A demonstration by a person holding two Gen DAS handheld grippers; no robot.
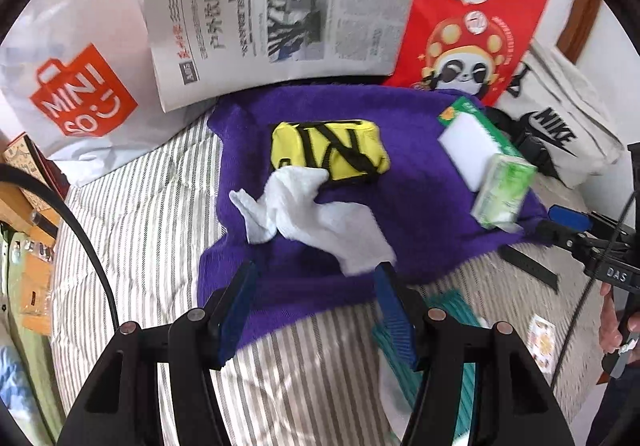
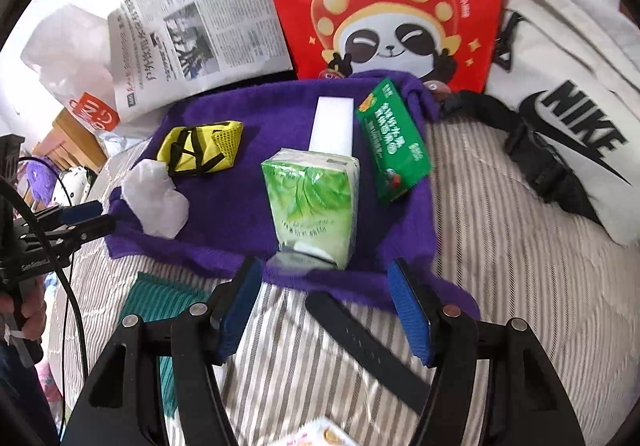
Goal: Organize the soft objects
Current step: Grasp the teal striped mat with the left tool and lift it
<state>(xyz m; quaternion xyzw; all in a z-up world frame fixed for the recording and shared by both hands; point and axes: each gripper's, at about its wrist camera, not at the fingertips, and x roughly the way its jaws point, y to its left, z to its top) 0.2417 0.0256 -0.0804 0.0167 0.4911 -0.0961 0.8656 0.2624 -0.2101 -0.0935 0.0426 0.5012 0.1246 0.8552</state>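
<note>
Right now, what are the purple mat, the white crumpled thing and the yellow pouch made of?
The purple mat looks like fuzzy terry cloth: matte, napped, with soft rumpled edges. The white crumpled thing seems to be thin woven cloth, limp and creased, though it could be tissue. The yellow pouch looks like smooth synthetic fabric with a mesh end panel and black webbing straps.

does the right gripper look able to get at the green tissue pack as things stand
Probably yes: the right gripper is open and the tissue pack stands on the purple towel just ahead of its fingers, nothing between.
</note>
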